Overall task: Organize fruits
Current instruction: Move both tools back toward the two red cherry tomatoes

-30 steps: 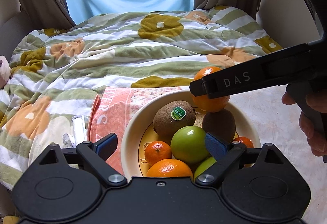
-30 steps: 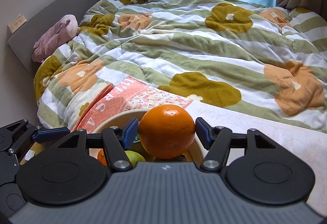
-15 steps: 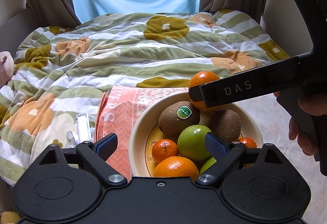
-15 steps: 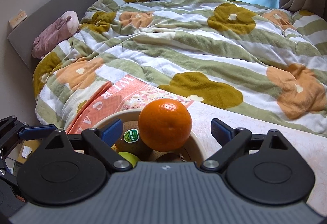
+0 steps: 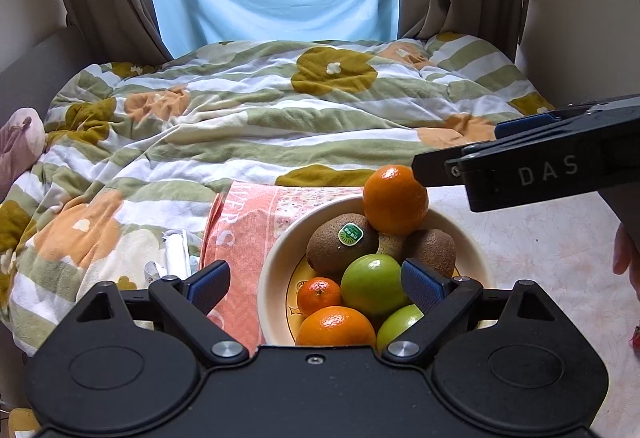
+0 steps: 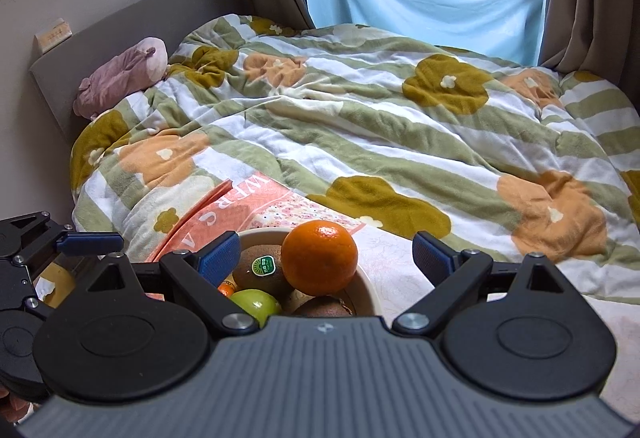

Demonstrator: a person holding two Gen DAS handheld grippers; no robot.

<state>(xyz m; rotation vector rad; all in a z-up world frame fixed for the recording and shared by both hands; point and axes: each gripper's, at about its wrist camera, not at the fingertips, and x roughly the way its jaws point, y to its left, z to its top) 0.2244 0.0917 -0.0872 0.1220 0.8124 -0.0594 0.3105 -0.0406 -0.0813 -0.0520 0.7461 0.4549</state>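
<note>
The orange sits atop the kiwis in the bowl, free of my right fingers, which are spread wide. I should lift straight away without nudging it; my left fingers hover spread, empty.

Cream bowl holds piled fruit. Large orange rests topmost, on two kiwis. Green apples and mandarins lie below.

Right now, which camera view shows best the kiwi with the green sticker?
The left wrist view. There the stickered kiwi lies almost whole in the bowl, sticker facing up, only partly covered by the green apple. In the right wrist view it is small, half hidden behind the top orange.
</note>
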